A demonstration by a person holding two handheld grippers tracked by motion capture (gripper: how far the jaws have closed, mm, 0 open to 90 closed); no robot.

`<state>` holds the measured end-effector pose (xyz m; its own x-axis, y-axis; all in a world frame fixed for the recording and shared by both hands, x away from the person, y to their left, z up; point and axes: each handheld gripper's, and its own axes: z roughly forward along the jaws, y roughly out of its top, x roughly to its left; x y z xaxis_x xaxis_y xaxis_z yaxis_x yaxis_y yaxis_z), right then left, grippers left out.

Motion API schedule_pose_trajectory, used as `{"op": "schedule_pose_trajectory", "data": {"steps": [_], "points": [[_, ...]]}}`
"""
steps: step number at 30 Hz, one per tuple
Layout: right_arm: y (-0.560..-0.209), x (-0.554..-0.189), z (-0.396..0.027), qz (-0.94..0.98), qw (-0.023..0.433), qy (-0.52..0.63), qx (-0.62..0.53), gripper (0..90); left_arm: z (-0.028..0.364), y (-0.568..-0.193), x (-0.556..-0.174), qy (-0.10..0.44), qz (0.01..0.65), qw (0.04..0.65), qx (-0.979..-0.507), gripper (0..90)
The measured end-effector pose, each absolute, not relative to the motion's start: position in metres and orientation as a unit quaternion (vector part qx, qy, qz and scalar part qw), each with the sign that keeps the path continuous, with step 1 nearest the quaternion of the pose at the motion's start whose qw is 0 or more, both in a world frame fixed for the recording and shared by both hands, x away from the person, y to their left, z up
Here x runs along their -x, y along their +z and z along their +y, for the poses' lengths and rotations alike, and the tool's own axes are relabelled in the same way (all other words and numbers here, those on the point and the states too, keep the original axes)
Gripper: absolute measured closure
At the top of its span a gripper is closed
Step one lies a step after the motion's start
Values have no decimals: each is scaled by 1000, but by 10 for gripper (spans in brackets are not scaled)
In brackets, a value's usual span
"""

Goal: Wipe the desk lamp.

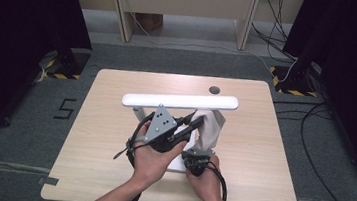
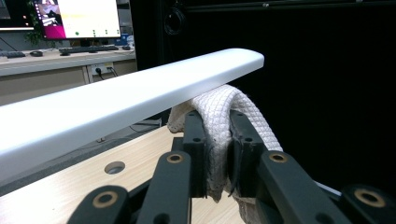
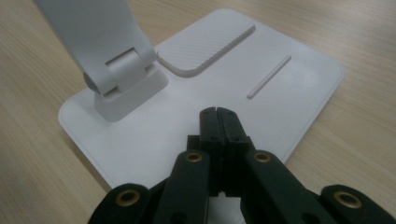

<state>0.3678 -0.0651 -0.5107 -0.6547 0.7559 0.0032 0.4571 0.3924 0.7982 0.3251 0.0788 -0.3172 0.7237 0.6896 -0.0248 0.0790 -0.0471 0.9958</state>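
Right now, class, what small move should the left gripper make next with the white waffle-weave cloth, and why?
Probably slide the left gripper, shut on the white waffle-weave cloth, along the white lamp bar: the cloth sits under the bar's end, while the right gripper rests shut on the lamp's flat white base.

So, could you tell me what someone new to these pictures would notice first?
Most likely the white desk lamp in the middle of the wooden table, its long bar head stretching across above its flat base. Next, the left gripper, shut on a pale waffle-weave cloth held just under the lamp's head. The right gripper, jaws shut with nothing between them, sits over the near edge of the base.
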Motion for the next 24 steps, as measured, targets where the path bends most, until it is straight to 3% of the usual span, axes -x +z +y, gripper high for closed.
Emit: {"op": "schedule_pose_trajectory", "data": {"steps": [24], "points": [[-511, -367, -65, 812, 185, 406, -375, 900, 89, -318, -321, 247, 284, 630, -679, 791]]}}
